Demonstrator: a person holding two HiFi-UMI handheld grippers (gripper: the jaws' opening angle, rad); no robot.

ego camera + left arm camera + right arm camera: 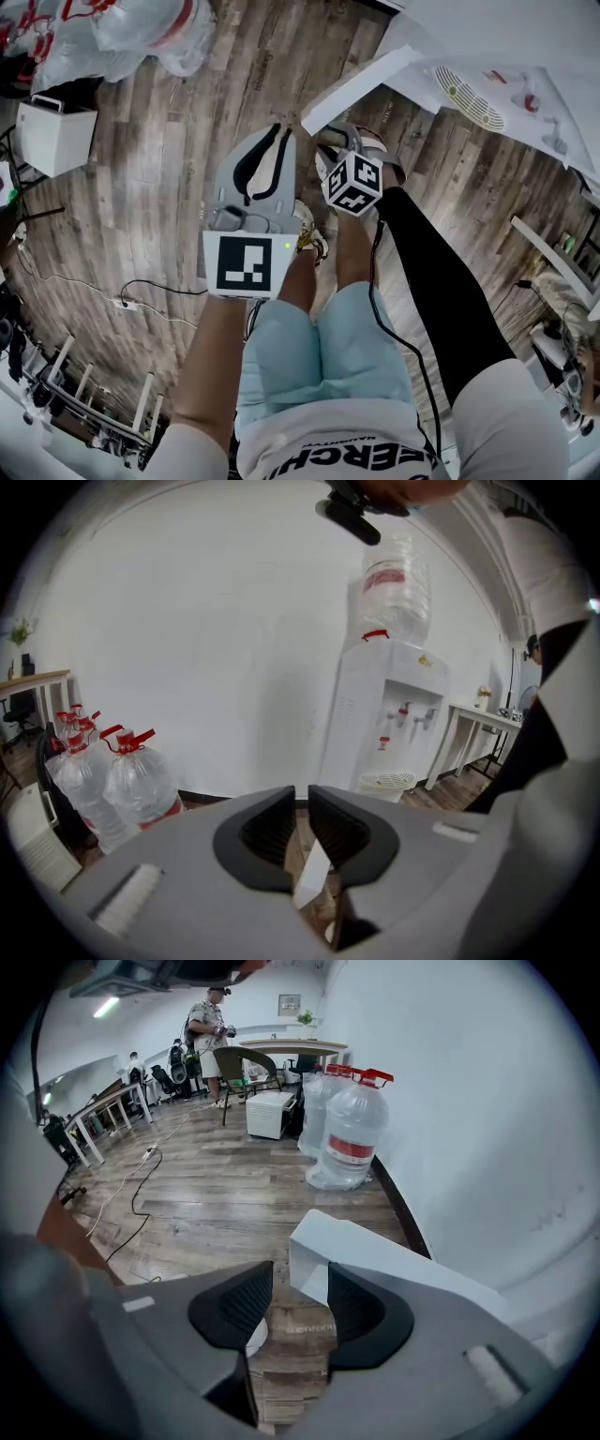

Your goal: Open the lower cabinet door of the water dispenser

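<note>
The white water dispenser (375, 724) stands against the wall with a clear bottle (396, 597) on top. In the head view its body (506, 47) is at the upper right. Its lower cabinet door (361, 84) stands swung out over the floor. My right gripper (336, 142) is at the door's free end. In the right gripper view the gripper (300, 1288) is open and the door's end (309, 1255) shows in the gap, touching neither pad. My left gripper (278, 131) hangs beside it over the floor, shut (300, 803), with a sliver of the door (314, 874) beyond.
Full water bottles (352, 1138) with red caps stand along the wall, seen also as bottles (141, 780). A white box (56, 131) and a cable (141, 291) lie left on the wood floor. Tables (478, 728) flank the dispenser. A person (208, 1021) stands far off.
</note>
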